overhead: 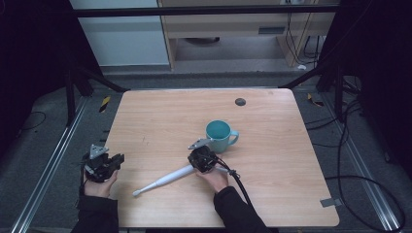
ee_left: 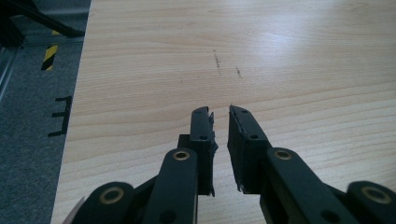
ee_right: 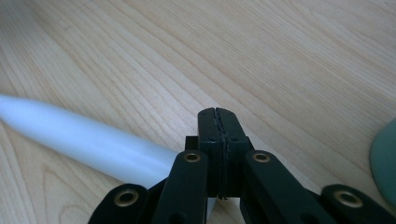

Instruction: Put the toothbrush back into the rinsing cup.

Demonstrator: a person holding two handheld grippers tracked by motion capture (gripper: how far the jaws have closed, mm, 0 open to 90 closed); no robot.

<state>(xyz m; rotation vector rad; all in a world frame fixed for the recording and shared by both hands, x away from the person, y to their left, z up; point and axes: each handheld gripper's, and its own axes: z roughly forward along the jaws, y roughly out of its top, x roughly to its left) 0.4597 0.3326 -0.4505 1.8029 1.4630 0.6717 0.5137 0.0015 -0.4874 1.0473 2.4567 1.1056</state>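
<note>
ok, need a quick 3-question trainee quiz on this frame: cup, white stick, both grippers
1. True or false: the teal cup lies tipped on its side.
2. Which end of the white stick is thicker: the one under the right gripper or the one pointing toward the table's near left edge?
3. Multiple choice: the left gripper has between its jaws A) the stick, B) the cup's handle, C) nothing.

Key
1. False: it stands upright, opening up.
2. The end under the right gripper; the stick tapers to a small tip.
3. C: a narrow bare gap over the wood.
</note>
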